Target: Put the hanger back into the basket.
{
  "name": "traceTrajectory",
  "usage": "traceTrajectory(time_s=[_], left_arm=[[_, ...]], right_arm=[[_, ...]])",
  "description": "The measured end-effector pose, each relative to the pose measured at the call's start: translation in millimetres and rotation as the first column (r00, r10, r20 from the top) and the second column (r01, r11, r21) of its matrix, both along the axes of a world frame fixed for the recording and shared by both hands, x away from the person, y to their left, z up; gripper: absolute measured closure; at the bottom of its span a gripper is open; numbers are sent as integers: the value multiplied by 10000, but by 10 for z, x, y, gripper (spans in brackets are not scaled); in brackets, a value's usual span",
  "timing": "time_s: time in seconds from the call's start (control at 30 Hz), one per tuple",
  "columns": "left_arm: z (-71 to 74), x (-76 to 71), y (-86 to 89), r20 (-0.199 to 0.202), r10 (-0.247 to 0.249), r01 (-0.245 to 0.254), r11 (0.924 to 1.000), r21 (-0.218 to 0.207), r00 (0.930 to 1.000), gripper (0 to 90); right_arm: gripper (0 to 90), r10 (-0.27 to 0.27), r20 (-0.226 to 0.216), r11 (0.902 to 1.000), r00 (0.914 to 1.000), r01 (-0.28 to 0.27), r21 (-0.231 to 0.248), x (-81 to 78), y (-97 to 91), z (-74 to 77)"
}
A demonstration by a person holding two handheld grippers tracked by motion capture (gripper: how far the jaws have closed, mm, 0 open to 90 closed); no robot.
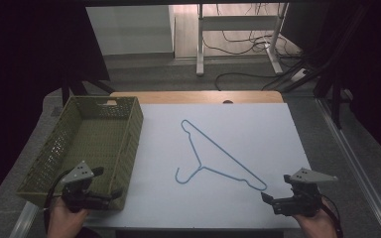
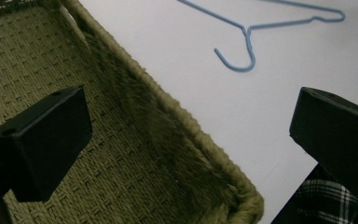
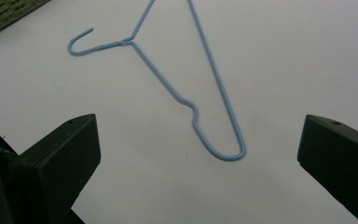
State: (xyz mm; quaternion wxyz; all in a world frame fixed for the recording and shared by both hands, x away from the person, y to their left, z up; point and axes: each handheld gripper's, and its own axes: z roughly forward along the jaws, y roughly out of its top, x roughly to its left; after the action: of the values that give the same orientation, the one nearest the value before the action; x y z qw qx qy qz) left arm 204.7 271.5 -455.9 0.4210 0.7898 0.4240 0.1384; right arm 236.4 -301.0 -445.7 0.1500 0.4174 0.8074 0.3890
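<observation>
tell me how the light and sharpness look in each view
High view: dim, dark at both sides, the white board brightest, hanger thin but clear. Left gripper view: basket weave sharp, near jaws soft. Right gripper view: even light, faint shadow under the hanger.

left hand-held gripper (image 1: 110, 183): jaws wide apart, nothing between | right hand-held gripper (image 1: 274, 197): jaws wide apart, nothing between

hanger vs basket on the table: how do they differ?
The hanger is thin light-blue wire; the basket is olive-green woven mesh with tall walls. The hanger lies flat on the white sheet; the basket stands upright at the sheet's left edge. The hanger sits in front of the right gripper; the basket's near end is under the left gripper. Shared: neither is held, and both grippers are open.
</observation>
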Motion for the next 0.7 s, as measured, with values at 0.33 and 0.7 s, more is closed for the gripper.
traceTrajectory(time_s=[0.33, 0.7], left_arm=[[-12, 7, -8, 16, -102, 101, 9995, 309, 9999, 0], [0, 5, -3, -15, 45, -45, 9998, 201, 10000, 0]], right_arm=[[0, 124, 125, 9994, 9998, -120, -319, -3, 47, -16], [0, 29, 235, 9996, 9997, -23, -272, -6, 51, -4]])
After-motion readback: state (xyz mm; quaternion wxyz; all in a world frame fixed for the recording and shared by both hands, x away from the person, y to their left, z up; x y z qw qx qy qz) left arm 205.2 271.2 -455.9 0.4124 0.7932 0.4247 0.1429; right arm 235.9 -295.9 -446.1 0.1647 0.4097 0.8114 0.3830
